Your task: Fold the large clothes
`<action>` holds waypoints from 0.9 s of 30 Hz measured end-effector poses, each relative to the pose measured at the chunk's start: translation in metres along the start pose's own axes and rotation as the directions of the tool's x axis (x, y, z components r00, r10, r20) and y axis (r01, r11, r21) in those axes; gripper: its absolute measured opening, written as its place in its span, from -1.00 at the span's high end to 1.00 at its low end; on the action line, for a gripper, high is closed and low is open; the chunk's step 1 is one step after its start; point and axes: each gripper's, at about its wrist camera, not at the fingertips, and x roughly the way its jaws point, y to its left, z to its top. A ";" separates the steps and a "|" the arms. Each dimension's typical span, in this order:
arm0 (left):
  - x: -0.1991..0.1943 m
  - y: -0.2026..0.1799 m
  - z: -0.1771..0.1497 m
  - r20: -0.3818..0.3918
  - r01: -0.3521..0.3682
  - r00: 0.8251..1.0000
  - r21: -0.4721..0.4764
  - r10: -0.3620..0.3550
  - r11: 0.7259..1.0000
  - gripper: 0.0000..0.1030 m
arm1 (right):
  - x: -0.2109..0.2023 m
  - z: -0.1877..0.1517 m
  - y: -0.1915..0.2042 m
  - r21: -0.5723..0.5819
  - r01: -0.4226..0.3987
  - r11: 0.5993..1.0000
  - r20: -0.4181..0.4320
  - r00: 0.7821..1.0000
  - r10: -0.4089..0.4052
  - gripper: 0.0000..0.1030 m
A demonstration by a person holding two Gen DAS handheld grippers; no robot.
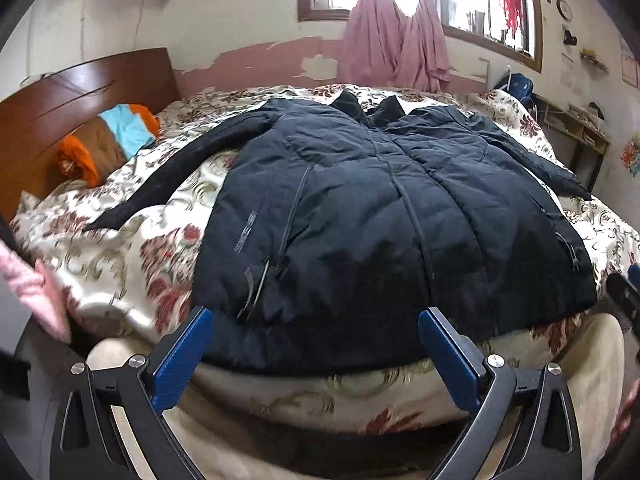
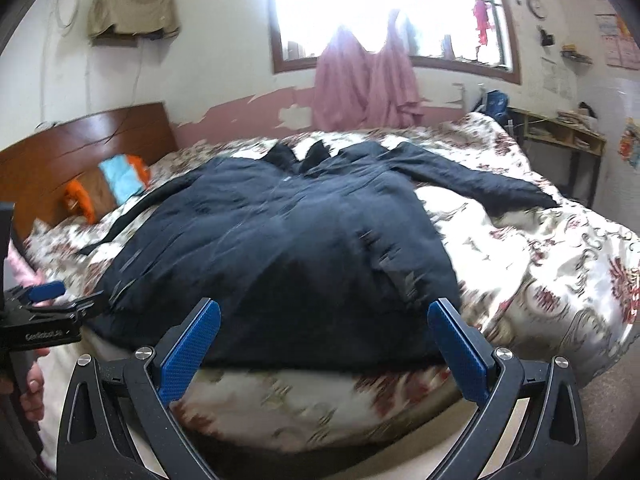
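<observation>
A large dark navy padded jacket lies spread front-up on the bed, collar toward the far wall, both sleeves out to the sides. It also shows in the right wrist view. My left gripper is open and empty, its blue pads just short of the jacket's near hem. My right gripper is open and empty at the hem's right part. The left gripper shows at the left edge of the right wrist view, near the hem's left corner.
The bed carries a floral quilt. A wooden headboard stands at the left with folded orange, brown and blue bedding. Pink curtains hang by the window. A shelf stands at the far right.
</observation>
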 end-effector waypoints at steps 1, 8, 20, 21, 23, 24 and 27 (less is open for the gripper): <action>0.004 -0.004 0.007 0.003 0.003 1.000 0.011 -0.003 1.000 -1.00 | 0.005 0.005 -0.006 0.010 0.009 1.000 0.004 1.000 -0.009 -0.98; 0.040 -0.031 0.053 0.001 0.013 1.000 0.066 -0.013 0.998 -1.00 | 0.050 0.028 -0.064 0.135 0.107 0.985 0.026 0.993 -0.112 -0.98; 0.111 -0.092 0.139 -0.004 0.112 0.994 0.093 -0.113 0.989 -1.00 | 0.142 0.061 -0.197 0.400 0.105 0.911 -0.026 0.994 -0.103 -0.98; 0.120 -0.101 0.147 -0.014 0.132 0.991 0.090 -0.132 0.987 -1.00 | 0.151 0.066 -0.209 0.406 0.120 0.906 -0.031 0.993 -0.118 -0.98; 0.133 -0.114 0.161 -0.030 0.162 0.987 0.085 -0.160 0.983 -1.00 | 0.163 0.075 -0.229 0.407 0.144 0.902 -0.037 0.989 -0.141 -0.98; 0.139 -0.124 0.170 -0.030 0.176 0.984 0.087 -0.174 0.981 -1.00 | 0.171 0.081 -0.238 0.409 0.154 0.899 -0.041 0.988 -0.151 -0.98; 0.159 -0.152 0.193 -0.027 0.198 0.980 0.104 -0.196 0.975 -1.00 | 0.201 0.102 -0.275 0.441 0.170 0.881 -0.051 0.985 -0.165 -0.98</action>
